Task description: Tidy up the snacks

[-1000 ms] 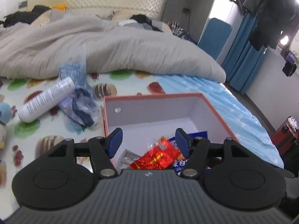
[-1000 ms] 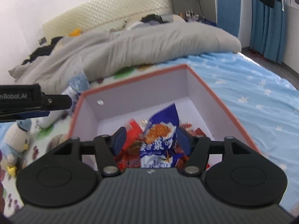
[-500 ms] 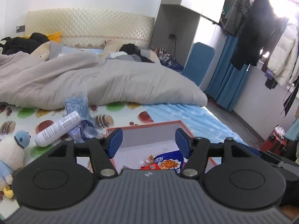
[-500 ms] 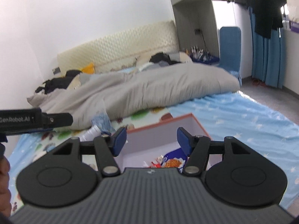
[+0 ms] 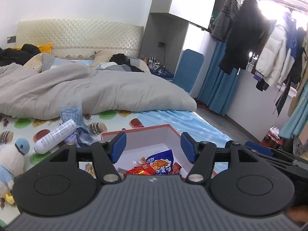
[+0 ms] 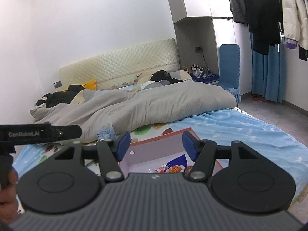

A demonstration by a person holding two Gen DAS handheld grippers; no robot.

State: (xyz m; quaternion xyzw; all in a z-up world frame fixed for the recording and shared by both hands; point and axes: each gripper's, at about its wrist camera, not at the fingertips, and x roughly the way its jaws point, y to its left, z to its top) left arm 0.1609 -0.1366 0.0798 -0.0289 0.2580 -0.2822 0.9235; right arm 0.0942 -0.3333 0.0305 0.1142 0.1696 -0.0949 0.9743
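Note:
An orange-rimmed box [image 5: 138, 130] with a pale inside sits on the bed and holds snack packets: a blue chip bag [image 5: 161, 162] and red packets [image 5: 140, 170]. My left gripper [image 5: 153, 147] is open and empty, raised above and behind the box. In the right wrist view the box [image 6: 159, 136] and the blue bag [image 6: 178, 163] lie below my right gripper [image 6: 156, 146], which is open and empty. The left gripper's body [image 6: 38, 133] shows at the left edge.
A white bottle [image 5: 54, 135], crumpled blue plastic [image 5: 80, 132] and a plush toy [image 5: 11, 157] lie left of the box. A grey duvet [image 5: 86, 94] covers the bed behind. A blue chair [image 6: 229, 67], curtains and hanging coats [image 5: 248, 36] stand to the right.
Both grippers have lifted up and back from inside the box, both staying open. The box now looks small and low in both views, with much more of the room visible.

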